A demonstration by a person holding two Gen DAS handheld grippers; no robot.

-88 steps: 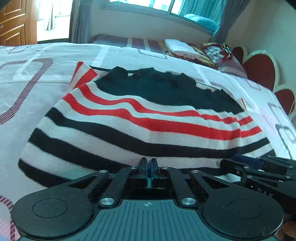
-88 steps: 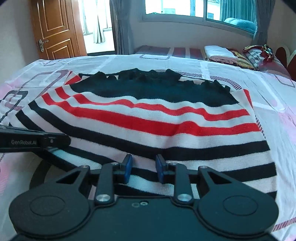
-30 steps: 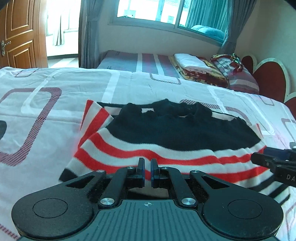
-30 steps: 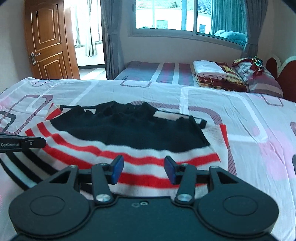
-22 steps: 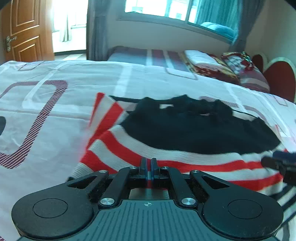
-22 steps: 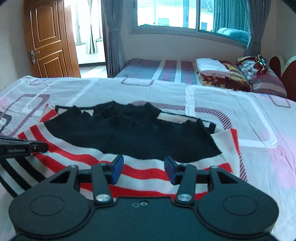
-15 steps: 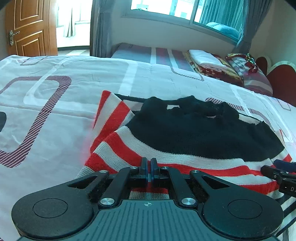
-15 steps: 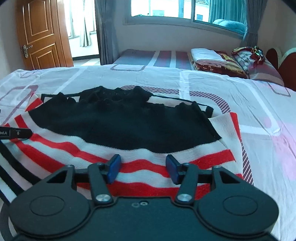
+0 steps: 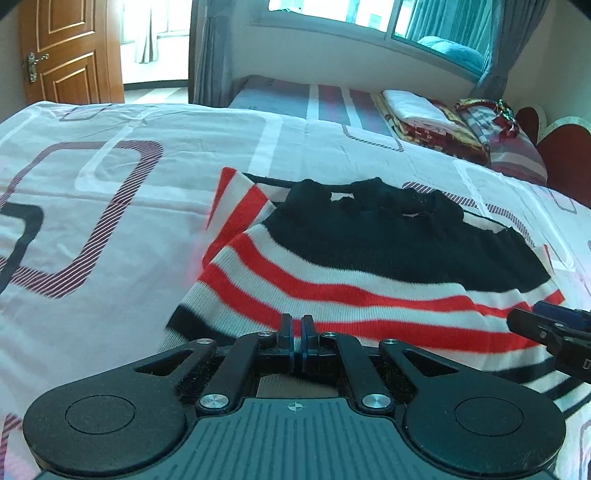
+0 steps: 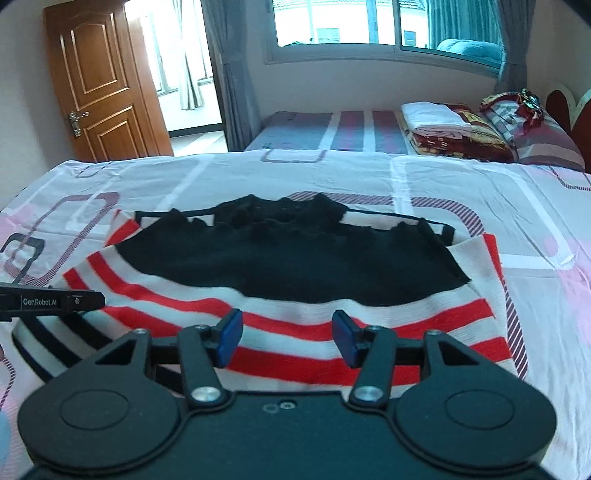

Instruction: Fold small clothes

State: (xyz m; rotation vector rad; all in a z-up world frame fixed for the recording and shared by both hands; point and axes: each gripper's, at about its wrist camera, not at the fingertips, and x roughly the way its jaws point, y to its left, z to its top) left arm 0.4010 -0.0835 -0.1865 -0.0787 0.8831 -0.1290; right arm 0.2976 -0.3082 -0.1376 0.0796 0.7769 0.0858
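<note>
We count one wooden door (image 10: pixel 99 85) at far left, one window (image 10: pixel 384 27) with grey curtains, one striped knit sweater (image 10: pixel 295 273), two beds and two grippers. The sweater, black at the top with red, white and black stripes below, lies folded over on the near bed's patterned sheet (image 10: pixel 443 184); the far bed carries one stack of folded blankets (image 10: pixel 443 125) and a checked pillow (image 10: pixel 524 125). Our left gripper (image 9: pixel 296 332) sits at the sweater's left near edge with its jaws pressed almost together, and we cannot tell whether any knit is pinched between them. Our right gripper (image 10: pixel 286 332) hovers over the red and white stripes near the right side, its jaws about half apart and clasping nothing, the blue pads (image 10: pixel 229 338) clear of the fabric.
</note>
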